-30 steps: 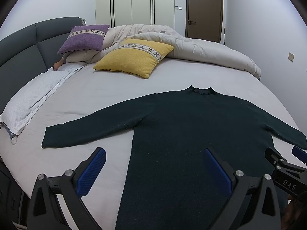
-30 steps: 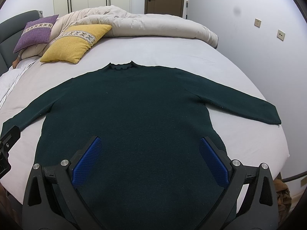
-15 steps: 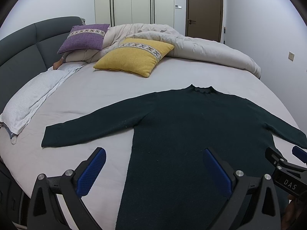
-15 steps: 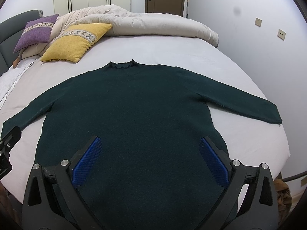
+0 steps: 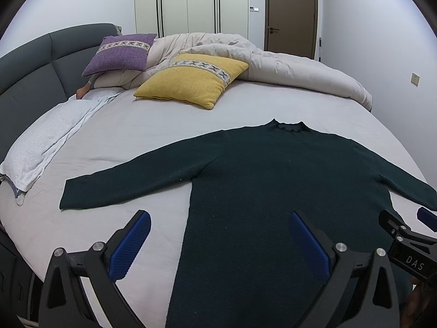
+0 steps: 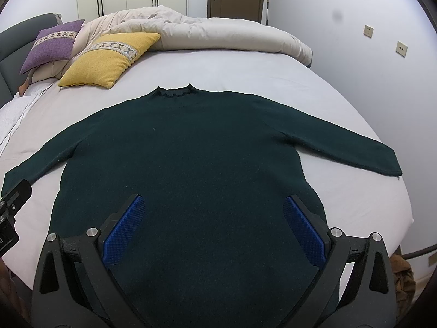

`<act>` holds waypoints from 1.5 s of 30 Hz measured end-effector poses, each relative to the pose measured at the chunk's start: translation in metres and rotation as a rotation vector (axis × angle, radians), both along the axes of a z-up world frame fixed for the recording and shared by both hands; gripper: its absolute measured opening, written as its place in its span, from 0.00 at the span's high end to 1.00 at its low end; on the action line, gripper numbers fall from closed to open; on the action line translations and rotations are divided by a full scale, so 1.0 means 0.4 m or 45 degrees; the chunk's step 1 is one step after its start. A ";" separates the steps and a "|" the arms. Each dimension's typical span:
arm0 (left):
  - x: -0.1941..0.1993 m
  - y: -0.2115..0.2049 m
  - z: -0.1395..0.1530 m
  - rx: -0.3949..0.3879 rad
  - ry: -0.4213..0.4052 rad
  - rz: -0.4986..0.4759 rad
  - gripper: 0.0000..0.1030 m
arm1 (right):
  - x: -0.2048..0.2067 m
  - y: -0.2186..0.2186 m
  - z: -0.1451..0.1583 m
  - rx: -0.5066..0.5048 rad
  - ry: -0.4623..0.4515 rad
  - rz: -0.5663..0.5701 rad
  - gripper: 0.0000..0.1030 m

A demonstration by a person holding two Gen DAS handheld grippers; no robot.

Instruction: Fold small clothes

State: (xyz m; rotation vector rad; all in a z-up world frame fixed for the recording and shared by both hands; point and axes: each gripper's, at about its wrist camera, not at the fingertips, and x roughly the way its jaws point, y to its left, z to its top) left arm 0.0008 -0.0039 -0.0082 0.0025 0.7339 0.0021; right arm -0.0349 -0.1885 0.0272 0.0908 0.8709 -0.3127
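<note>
The left claw (image 5: 217, 242) is hanging with its jaws spread wide at the bottom of its own view, gripping nothing and touching nothing; its blue pads (image 5: 129, 246) are straddling the sweater's left side seam, one over bare sheet, one over dark knit. The right claw (image 6: 211, 225) is likewise gaping wide and empty, poised over the lower middle of the garment's body.

The dark green sweater (image 6: 185, 147) is lying flat and face up on the bed (image 6: 245, 73), hem toward the claws, collar pointing away toward the top of the frame, so its long axis is running straight ahead from both claws. Its sleeves are stretching out sideways: one is reaching to the left edge of the left view (image 5: 123, 181), the other to the right edge of the right view (image 6: 352, 147). Judging by that, each claw is sitting nearer its own sleeve, and the first fold probably calls for a sleeve or side to be carried inward across the body.
</note>
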 end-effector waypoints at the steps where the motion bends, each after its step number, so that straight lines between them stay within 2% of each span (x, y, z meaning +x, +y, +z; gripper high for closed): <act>1: 0.000 0.000 -0.001 0.000 0.000 -0.001 0.00 | 0.000 0.000 0.000 0.000 0.000 0.000 0.01; 30: 0.001 0.004 -0.005 -0.001 0.004 -0.001 0.00 | -0.010 0.013 -0.013 0.002 0.012 0.004 0.01; 40: -0.016 0.028 -0.039 -0.007 0.008 0.002 0.00 | -0.004 0.012 -0.020 0.011 0.016 0.004 0.01; 45: -0.010 0.021 -0.054 -0.045 0.036 -0.009 0.00 | -0.015 -0.080 -0.011 0.171 -0.053 -0.016 0.01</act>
